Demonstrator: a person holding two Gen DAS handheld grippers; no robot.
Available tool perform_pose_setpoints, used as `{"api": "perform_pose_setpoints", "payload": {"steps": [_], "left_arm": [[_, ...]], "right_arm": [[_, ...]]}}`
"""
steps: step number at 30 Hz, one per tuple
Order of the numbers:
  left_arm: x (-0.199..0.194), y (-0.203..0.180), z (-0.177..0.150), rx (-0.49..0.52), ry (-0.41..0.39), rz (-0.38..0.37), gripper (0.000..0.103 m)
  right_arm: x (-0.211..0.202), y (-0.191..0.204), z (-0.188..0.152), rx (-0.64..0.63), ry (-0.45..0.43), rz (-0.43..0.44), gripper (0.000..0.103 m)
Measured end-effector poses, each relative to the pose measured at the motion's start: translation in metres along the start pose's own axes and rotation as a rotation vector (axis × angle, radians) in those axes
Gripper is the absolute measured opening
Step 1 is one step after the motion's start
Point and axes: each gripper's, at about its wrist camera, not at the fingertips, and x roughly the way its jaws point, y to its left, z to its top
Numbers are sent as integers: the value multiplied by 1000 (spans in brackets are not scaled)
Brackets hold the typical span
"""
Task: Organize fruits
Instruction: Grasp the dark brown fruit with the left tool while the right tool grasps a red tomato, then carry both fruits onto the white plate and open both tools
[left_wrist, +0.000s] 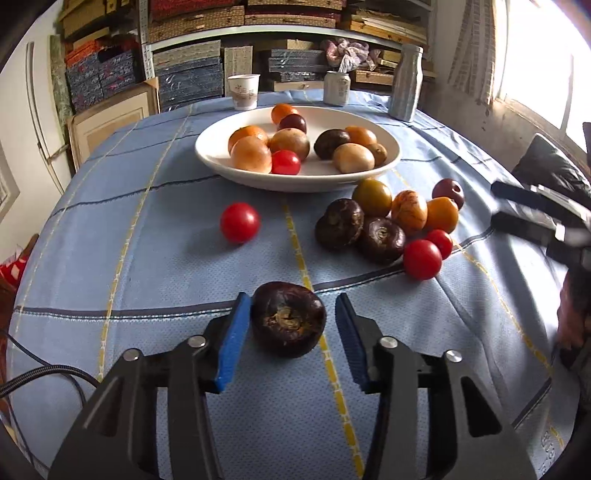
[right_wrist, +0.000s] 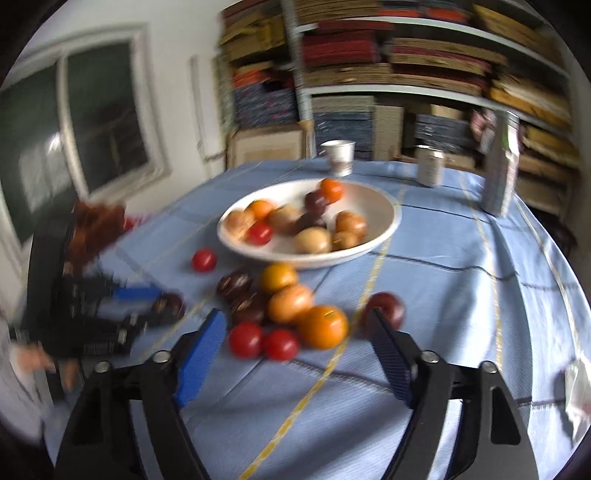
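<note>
A white bowl (left_wrist: 210, 155) holds several fruits: oranges, tan fruits, dark ones and a red tomato. On the blue cloth in front of it lies a cluster of loose fruits (left_wrist: 391, 225) and a lone red tomato (left_wrist: 240, 222). My left gripper (left_wrist: 291, 314) is open around a dark purple mangosteen (left_wrist: 288, 319) that rests on the cloth; the left pad touches it, the right pad stands apart. My right gripper (right_wrist: 295, 332) is open and empty, hovering just before the cluster (right_wrist: 291, 306), with an orange (right_wrist: 323, 326) and two tomatoes (right_wrist: 264, 341) between its fingers. The right wrist view is blurred.
A paper cup (left_wrist: 243, 91), a can (left_wrist: 336, 88) and a tall bottle (left_wrist: 405, 83) stand behind the bowl at the table's far edge. Shelves of stacked boxes fill the back wall. A window is at the right. A cable (left_wrist: 44, 376) hangs at the left.
</note>
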Motion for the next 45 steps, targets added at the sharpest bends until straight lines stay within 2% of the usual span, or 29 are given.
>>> {"api": "perform_pose_setpoints", "payload": {"steps": [2,6,10,14,16,22,26,31,34,37,41,45], "left_arm": [[2,2,0,-5,9,1,43],[4,0,1,4,17,0,44],[14,3,0,-14,64,-27,44],[15,-2,0,8,65,-11,44],[15,-2,0,7,66,-12,44],[15,-2,0,10,67,-13,44],[16,-2,0,5,66,-18,44],[14,0,0,-7,57,-24,43],[6,1,3,-12,26,-20,43],[-8,7,23,-30,-32,-11,43],[-27,19,77,-45,-123,37,43],[-19,27,129,-92,-176,55,43]], "right_arm": [[2,11,-3,-49,21,4,63],[8,22,-5,-88,68,26,38],[15,37,-7,-158,114,80,31],[28,48,-6,-190,180,92,30],[30,47,-4,-177,185,91,30],[47,44,3,-158,226,32,29],[57,50,5,-192,250,7,30],[58,43,6,-156,245,31,30],[49,31,10,-102,217,57,30],[29,17,27,-47,142,62,30],[8,-7,74,-6,47,21,30],[22,-26,110,71,-5,26,30]]}}
